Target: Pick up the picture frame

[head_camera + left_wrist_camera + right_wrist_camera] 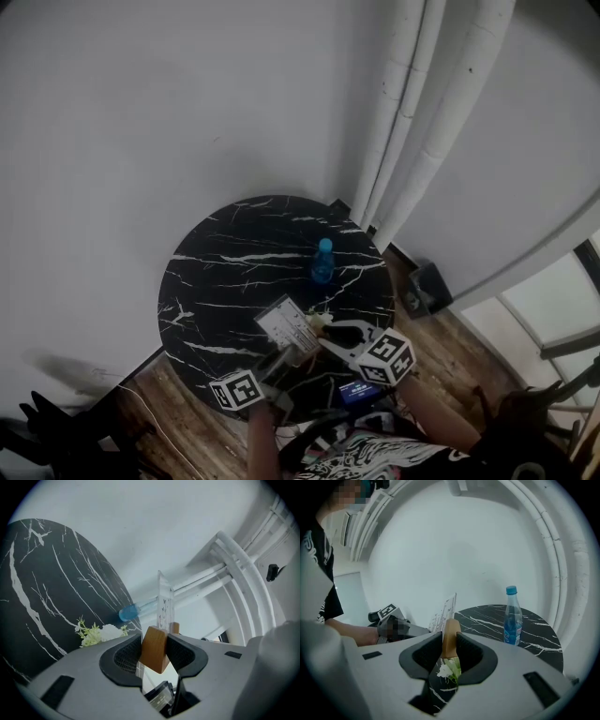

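Observation:
The picture frame [284, 323] is a clear pane on two wooden foot blocks, held over the near edge of the round black marble table [234, 253]. My left gripper [278, 352] is shut on one wooden foot [153, 648], and the pane [165, 603] rises edge-on beyond it. My right gripper [325, 335] is shut on the other wooden foot [450, 638], the printed pane [443, 611] leaning away to the left. A sprig of white flowers [450, 669] shows on the table below the right jaws. The left gripper [391, 621] shows there too.
A blue water bottle [322, 261] stands upright near the table's far right side. White flowers [101, 633] lie close to the frame. White pipes [412, 141] run down the corner wall, a dark box [427, 286] sits on the wooden floor, and a lit device [361, 390] lies near me.

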`<state>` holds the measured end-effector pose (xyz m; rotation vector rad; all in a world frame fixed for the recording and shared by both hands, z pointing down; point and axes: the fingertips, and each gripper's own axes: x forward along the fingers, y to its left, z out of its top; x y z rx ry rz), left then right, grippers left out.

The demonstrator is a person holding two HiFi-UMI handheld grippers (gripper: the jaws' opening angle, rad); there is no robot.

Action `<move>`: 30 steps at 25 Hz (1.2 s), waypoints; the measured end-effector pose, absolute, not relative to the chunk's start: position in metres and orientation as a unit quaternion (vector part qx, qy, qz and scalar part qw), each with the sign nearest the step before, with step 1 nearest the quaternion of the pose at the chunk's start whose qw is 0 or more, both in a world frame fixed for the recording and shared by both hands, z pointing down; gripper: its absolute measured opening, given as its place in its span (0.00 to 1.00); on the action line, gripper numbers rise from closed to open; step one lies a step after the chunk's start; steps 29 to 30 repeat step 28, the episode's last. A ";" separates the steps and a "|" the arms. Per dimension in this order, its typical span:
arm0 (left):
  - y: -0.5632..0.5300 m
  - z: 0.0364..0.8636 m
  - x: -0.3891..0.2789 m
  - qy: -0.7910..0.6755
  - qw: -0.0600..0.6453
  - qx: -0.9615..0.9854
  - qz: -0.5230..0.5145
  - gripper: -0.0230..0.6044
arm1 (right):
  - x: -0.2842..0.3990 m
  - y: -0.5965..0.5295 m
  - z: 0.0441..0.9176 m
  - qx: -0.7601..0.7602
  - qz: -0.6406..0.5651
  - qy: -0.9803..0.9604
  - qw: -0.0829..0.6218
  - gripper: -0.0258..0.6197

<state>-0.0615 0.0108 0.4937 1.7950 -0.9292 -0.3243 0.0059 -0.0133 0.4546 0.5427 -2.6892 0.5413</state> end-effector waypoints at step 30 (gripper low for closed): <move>0.018 0.504 -0.059 -0.382 0.531 0.745 -0.133 0.31 | 0.006 -0.008 0.468 0.192 0.195 -0.945 0.181 0.18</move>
